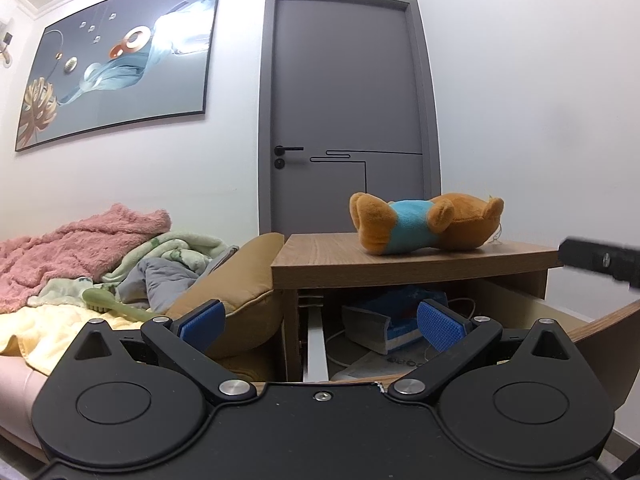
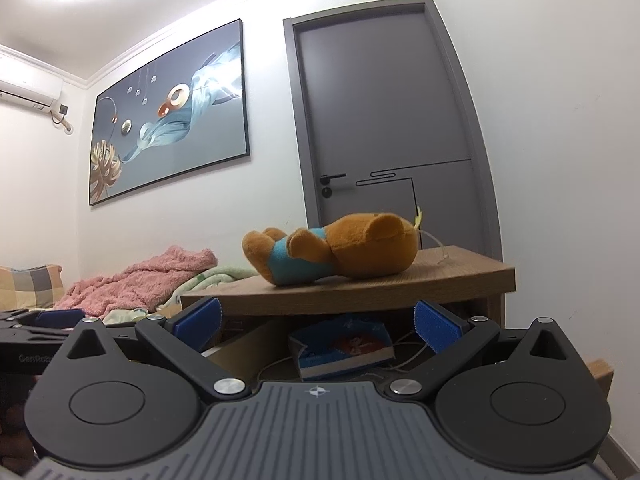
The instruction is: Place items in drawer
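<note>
Both my tools spread wide and empty in front of the open drawer; plush bear lying on the nightstand top.

From the left wrist I see my left tool (image 1: 322, 322) with its blue pads far apart and nothing between them; the plush bear (image 1: 426, 224) lies on its side on the nightstand (image 1: 400, 270), toward the top's right rear edge; under the top the drawer (image 1: 600, 320) is pulled out, a blue box (image 1: 394, 320) and white cables inside it; a bed (image 1: 60, 332) with a pink blanket (image 1: 80, 248) lies to the left; the right tool's black tip pokes in at the right edge. From the right wrist my right tool (image 2: 318, 326) is likewise fully spread and holds nothing; the bear lies near the top's front edge, the blue box below in the drawer; the grey door (image 2: 384, 120) stands shut behind.
</note>
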The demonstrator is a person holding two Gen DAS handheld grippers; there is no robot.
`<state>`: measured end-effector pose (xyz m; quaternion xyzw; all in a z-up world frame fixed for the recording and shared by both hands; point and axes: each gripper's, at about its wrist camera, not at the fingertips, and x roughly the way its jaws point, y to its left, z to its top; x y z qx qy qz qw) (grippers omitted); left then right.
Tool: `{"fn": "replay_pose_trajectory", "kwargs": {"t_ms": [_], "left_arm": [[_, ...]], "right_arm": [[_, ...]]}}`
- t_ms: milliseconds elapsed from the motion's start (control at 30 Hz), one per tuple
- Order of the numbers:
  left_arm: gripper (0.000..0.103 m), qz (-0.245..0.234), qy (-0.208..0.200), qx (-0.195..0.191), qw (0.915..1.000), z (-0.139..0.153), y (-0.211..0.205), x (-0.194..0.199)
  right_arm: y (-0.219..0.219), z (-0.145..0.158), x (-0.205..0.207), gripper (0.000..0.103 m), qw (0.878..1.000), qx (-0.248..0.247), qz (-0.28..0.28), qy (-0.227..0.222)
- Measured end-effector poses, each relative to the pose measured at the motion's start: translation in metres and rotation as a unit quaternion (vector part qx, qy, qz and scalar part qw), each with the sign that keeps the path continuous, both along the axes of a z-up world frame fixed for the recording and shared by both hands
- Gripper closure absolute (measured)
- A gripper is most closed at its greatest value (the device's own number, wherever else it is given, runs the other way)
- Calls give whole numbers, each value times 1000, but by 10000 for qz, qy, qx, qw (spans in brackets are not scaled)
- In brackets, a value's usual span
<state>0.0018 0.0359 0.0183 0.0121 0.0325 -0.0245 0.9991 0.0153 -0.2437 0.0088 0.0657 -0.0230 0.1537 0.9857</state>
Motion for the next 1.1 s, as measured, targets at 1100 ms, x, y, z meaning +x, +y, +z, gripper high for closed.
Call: {"fn": "replay_pose_trajectory", "kwargs": {"t_ms": [1100], "left_arm": [[1, -312, 161, -81, 9994, -5, -4, -1]], "right_arm": [[97, 142, 239, 0, 8971, -3523, 1372, 2288]]}}
